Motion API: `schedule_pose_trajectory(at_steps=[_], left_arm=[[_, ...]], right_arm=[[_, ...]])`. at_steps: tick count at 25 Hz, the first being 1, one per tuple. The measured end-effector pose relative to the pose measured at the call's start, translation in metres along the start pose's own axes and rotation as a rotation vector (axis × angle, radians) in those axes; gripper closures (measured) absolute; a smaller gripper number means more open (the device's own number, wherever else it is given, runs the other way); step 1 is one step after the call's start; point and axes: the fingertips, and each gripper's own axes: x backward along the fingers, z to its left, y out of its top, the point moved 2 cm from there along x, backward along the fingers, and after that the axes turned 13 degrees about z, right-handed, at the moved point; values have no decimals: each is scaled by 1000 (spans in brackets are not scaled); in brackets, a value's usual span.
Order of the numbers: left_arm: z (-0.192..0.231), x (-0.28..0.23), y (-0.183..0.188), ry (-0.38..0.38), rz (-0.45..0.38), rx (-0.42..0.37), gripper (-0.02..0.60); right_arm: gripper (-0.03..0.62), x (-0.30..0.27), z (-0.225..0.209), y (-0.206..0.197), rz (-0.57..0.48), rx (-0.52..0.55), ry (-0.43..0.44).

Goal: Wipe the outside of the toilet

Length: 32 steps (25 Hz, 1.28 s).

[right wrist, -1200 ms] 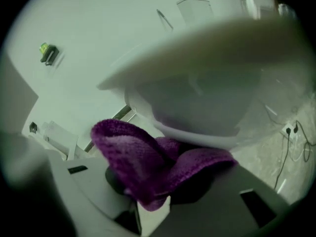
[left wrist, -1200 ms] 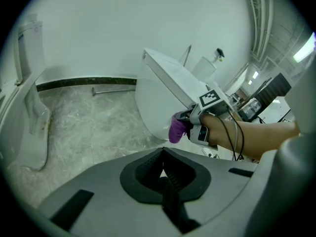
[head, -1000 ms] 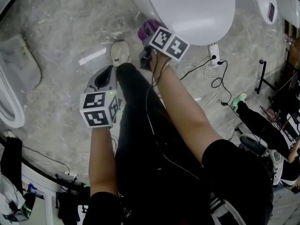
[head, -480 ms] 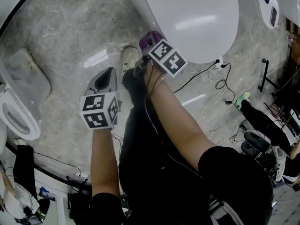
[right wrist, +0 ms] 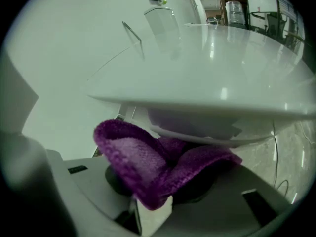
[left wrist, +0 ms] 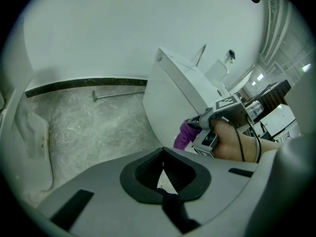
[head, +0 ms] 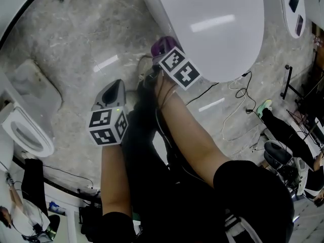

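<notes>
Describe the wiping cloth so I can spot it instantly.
Find the big white toilet at the top of the head view; just under its overhanging edge sits the right hand-held gripper. Clamped in its jaws is the cloth, folded and fuzzy, the only purple thing among white porcelain and grey marble floor.

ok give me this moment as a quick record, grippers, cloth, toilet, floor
left gripper: shut, empty, held over the floor, away from the toilet
right gripper: shut on the purple cloth
purple cloth: against the toilet's outer side, under the lid's overhang
toilet: white, lid down
floor: grey marble, cables lying beside the toilet
</notes>
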Motion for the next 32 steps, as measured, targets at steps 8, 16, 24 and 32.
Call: schedule_pose_trajectory(at_steps=[8,16,24,32], left_arm=[[5,9,32,-20,18,-28,572],[35,19,99,-29,29,-140,572],[75,22,149,-66,82,-238,572],[121,29,191,-68,115,-290,572]], right_arm=[[476,-8,20,12,-1,-78,-25],[476,-15,53,30,-57,-136,-54],[476,-35,108,53,-107,-191,-110],[476,-61,166,82,-142,-195,-110]])
